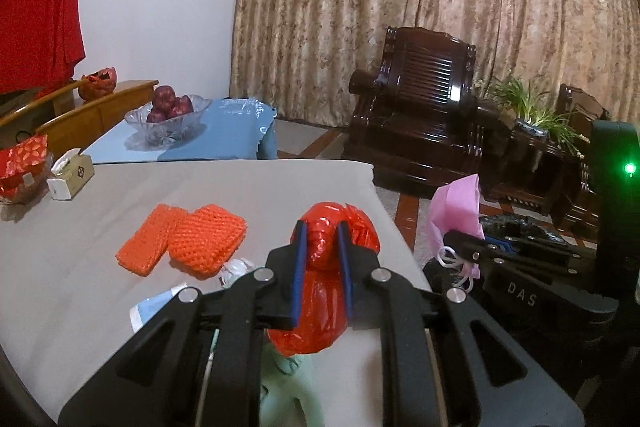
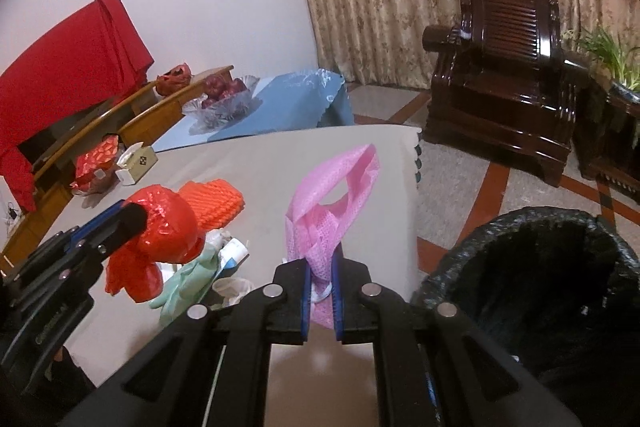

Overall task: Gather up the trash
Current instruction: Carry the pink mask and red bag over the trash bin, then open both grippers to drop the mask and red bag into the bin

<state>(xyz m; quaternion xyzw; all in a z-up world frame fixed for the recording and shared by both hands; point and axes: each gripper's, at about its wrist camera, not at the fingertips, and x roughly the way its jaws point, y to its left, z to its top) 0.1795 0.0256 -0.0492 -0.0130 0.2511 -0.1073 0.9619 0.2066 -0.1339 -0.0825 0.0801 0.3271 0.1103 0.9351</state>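
Observation:
My left gripper (image 1: 322,227) is shut on a crumpled red plastic bag (image 1: 320,291) and holds it above the grey table (image 1: 80,267); it also shows in the right wrist view (image 2: 160,227). My right gripper (image 2: 322,259) is shut on a pink mesh bag (image 2: 332,195) with white loops, held near the table's right edge; the bag shows in the left wrist view (image 1: 456,211). A black-lined trash bin (image 2: 532,267) stands on the floor to the right. Orange foam nets (image 1: 184,239), a pale green glove (image 2: 184,283) and white scraps (image 2: 236,287) lie on the table.
A tissue box (image 1: 71,177) and a red-wrapped basket (image 1: 20,167) sit at the table's far left. A glass bowl of apples (image 1: 168,115) stands on a blue table behind. A dark wooden armchair (image 1: 424,115) and a potted plant (image 1: 532,111) stand by the curtains.

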